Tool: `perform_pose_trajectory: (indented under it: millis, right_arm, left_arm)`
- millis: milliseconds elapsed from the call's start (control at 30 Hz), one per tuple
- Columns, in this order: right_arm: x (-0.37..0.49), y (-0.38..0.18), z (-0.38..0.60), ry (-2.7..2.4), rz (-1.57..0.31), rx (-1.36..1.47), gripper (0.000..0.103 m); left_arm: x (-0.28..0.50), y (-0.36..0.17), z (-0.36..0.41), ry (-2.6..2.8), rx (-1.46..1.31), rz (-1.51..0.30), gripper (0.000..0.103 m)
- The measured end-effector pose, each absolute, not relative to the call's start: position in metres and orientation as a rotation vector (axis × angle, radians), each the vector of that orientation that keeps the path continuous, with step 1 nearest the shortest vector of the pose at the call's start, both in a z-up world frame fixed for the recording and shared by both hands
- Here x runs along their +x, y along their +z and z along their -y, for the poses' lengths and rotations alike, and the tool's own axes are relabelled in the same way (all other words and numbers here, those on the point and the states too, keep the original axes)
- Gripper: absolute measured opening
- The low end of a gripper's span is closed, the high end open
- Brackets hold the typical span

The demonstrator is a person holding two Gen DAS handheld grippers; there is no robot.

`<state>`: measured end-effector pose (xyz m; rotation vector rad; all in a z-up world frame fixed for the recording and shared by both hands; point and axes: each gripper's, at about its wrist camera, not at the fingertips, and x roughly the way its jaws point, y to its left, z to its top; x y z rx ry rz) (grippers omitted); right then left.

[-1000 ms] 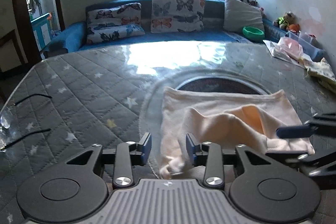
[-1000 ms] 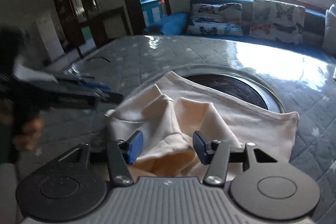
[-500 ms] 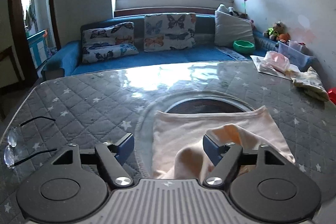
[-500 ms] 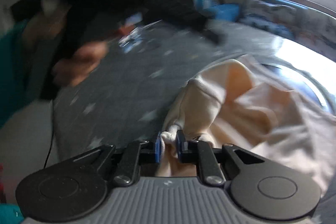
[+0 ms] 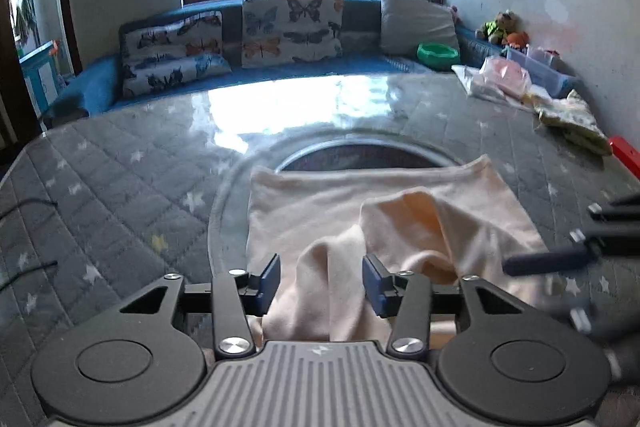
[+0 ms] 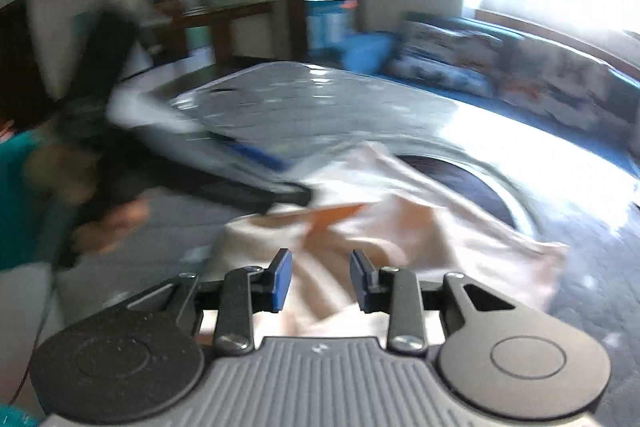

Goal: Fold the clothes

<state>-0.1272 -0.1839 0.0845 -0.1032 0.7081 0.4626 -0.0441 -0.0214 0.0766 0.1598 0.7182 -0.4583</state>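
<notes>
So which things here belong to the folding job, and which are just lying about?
Job:
cream cotton garment
left gripper, open
right gripper, open

Lying about:
green plastic bowl
butterfly-print cushions
stuffed toys
red box

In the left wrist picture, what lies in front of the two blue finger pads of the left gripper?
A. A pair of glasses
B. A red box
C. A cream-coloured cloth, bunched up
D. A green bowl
C: the bunched cream cloth rises in front of the open left gripper, while the green bowl sits far back on the blue sofa.
</notes>
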Motion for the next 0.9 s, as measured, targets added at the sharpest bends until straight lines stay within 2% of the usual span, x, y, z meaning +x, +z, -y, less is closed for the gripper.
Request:
perform_pose_trajectory:
  millis: [167,367,433,500,600,633,733,900]
  right_arm:
    - [-0.091,0.073,0.205,0.317,-0.739,-0.062,0.036]
    - [-0.062,0.056,0.215,0.254,-0.754,-0.027,0.036]
    - [-0.054,0.051,0.210,0.244,-0.765,-0.049,0.036]
    - [-0.048,0.044,0.208,0.228,-0.775,-0.076,0.035]
    - [-0.046,0.038,0.208,0.208,-0.791,-0.074,0.019]
    - [-0.047,0.038,0.209,0.210,-0.795,-0.073,0.011]
    - [-0.055,0.041,0.207,0.211,-0.779,-0.104,0.007]
    - [-0.076,0.055,0.206,0.197,-0.725,-0.132,0.006]
  left_arm:
    - [-0.036,0.078,0.034,-0.463,0.181,-0.716,0.062]
    - [-0.025,0.063,0.053,-0.476,0.234,-0.750,0.061]
    - [-0.023,0.059,0.053,-0.472,0.241,-0.762,0.047]
    - [-0.023,0.057,0.048,-0.465,0.232,-0.769,0.028]
    - [-0.024,0.054,0.042,-0.454,0.220,-0.781,0.014]
    - [-0.025,0.053,0.040,-0.450,0.216,-0.785,0.013]
    - [-0.025,0.050,0.033,-0.439,0.203,-0.796,0.011]
    - [-0.038,0.057,0.018,-0.425,0.176,-0.778,0.010]
